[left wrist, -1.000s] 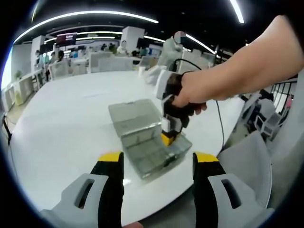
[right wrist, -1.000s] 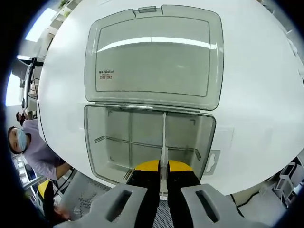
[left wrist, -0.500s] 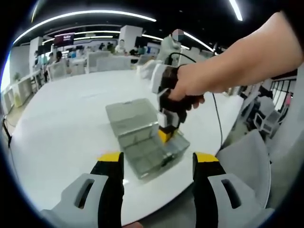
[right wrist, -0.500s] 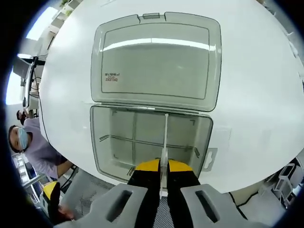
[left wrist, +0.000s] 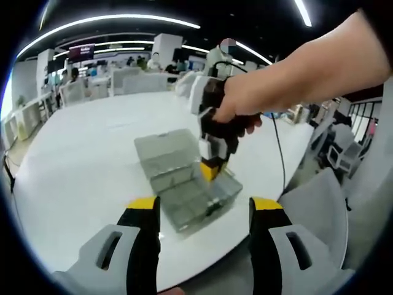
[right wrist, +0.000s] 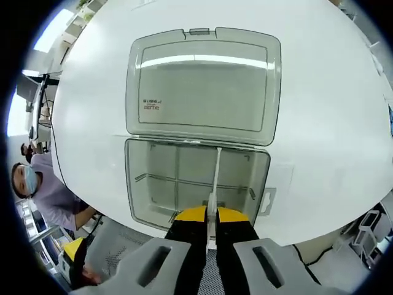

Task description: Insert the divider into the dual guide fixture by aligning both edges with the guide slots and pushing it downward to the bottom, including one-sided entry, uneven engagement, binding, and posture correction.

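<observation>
On my left gripper the jaws stand wide apart with nothing between them, hanging off the white table's near edge. Ahead, the open organizer box lies flat, lid thrown back. My right gripper is pinched on the divider, a thin strip standing upright over the box's right-hand compartments; I think its far end meets the hinge-side wall, though the glare makes that uncertain.

Bright, even overhead lighting from ceiling strip lights; white table near overexposed, shadows faint. Strip glare reflects on the open lid. Strong fisheye bending at edges; left gripper view background soft.
</observation>
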{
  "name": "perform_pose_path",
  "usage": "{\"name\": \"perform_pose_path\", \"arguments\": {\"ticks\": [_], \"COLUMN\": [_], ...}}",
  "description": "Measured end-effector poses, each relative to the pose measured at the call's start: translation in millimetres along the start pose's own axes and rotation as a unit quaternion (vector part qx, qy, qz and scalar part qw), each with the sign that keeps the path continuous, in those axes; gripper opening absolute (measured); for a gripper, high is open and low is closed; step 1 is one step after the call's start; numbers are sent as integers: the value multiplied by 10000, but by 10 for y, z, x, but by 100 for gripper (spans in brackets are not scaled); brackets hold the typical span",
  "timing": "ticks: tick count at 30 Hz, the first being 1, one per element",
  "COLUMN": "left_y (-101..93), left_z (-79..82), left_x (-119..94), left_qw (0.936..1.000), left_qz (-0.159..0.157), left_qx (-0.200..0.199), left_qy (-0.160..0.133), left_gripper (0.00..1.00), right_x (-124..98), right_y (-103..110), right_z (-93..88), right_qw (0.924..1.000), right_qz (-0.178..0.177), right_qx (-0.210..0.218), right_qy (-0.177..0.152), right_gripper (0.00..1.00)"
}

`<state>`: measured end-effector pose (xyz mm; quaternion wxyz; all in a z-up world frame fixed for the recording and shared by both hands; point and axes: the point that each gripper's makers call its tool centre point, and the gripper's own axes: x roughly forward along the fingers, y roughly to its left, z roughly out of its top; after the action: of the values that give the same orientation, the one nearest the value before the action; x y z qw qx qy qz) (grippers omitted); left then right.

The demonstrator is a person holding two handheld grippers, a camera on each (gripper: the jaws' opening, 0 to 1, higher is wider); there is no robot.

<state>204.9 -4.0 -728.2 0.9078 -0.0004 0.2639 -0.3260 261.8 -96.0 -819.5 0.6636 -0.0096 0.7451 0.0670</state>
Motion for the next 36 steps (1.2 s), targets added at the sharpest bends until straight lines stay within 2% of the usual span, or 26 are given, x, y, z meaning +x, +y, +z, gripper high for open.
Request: {"name": "perform_pose_path", "arguments": {"ticks": [10,14,15,17,21,27,29,33,36], "left_y": [-27,-42,-43,-42,-48,-54,-47,-36,-36], "left_z": [2,19,15,6,-3,-11,-18,-18,-10], "left_x": [-20,-18,-17,-19,-24,-32,-34,-34,-26], "left_qw": [10000,10000,10000,10000,10000,10000,10000,10000,10000], "left_qz": [9,8,6,13,24,35,41,53,45], "left_qx": [18,25,22,19,4,7,-6,-17,-12], "left_qy": [-4,-24,-21,-13,-5,9,18,18,20], "left_gripper": [57,57,57,57,57,57,57,57,57], "right_x": [-36,11,23,18,45,97,72,115,129], "right_y": [10,-5,-38,1,-12,-4,11,-15,-9], "right_z": [20,-7,-3,-7,44,40,-35,20,-2], "right_qw": [10000,10000,9999,10000,10000,10000,10000,10000,9999], "right_qz": [56,34,-68,64,58,21,42,54,54], "right_qx": [16,-8,-137,8,-20,-73,-48,-73,-91], "right_qy": [-28,-38,-37,-54,-36,-26,-25,-22,-12], "right_gripper": [0,0,0,0,0,0,0,0,0]}}
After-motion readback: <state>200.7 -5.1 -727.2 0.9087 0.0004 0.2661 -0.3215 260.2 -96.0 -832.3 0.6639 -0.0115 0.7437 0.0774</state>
